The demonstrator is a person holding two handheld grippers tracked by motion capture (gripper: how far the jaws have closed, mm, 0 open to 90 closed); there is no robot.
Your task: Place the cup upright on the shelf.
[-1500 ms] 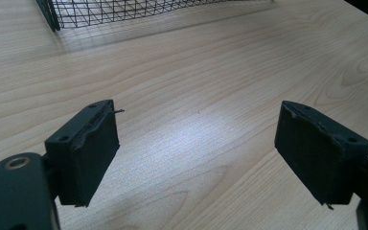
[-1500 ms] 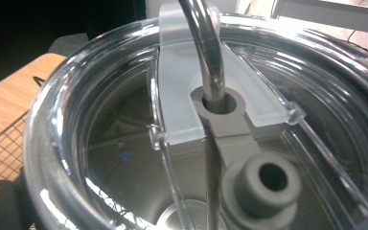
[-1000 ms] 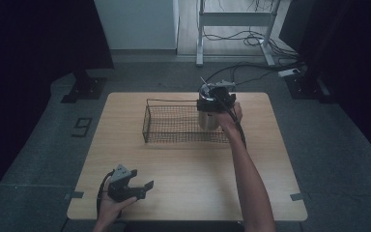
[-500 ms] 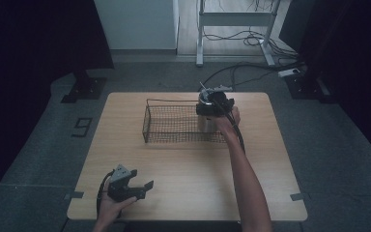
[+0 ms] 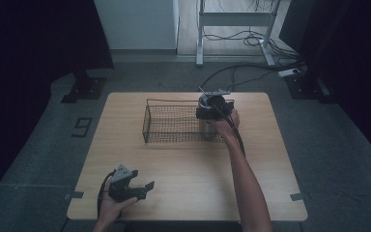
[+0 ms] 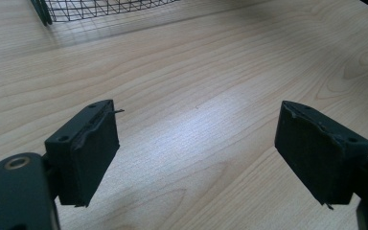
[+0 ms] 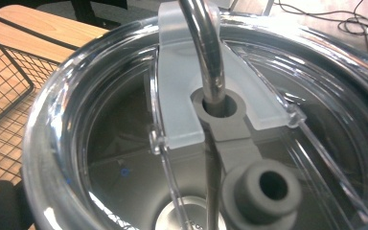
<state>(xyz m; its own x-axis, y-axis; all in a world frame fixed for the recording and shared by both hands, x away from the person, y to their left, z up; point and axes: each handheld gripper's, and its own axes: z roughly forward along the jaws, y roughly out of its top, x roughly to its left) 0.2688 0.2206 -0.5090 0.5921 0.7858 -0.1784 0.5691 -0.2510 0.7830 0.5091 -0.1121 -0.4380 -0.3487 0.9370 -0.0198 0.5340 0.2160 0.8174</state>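
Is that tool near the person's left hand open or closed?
Open. The left tool's two black pads stand wide apart, with bare table between them.

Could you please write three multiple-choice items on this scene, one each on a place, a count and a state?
1. Where is the wire basket?
A. far half of the wooden table
B. on the floor
C. at the near edge

2. How many straws pass through the tumbler's clear lid?
A. none
B. one
C. three

3. How do the left gripper's jaws stand?
A. shut on a cup
B. wide apart over bare wood
C. pressed together

Answers: 1 A, the high view shows it there. 2 B, one metal straw enters the lid. 3 B, table shows between them.
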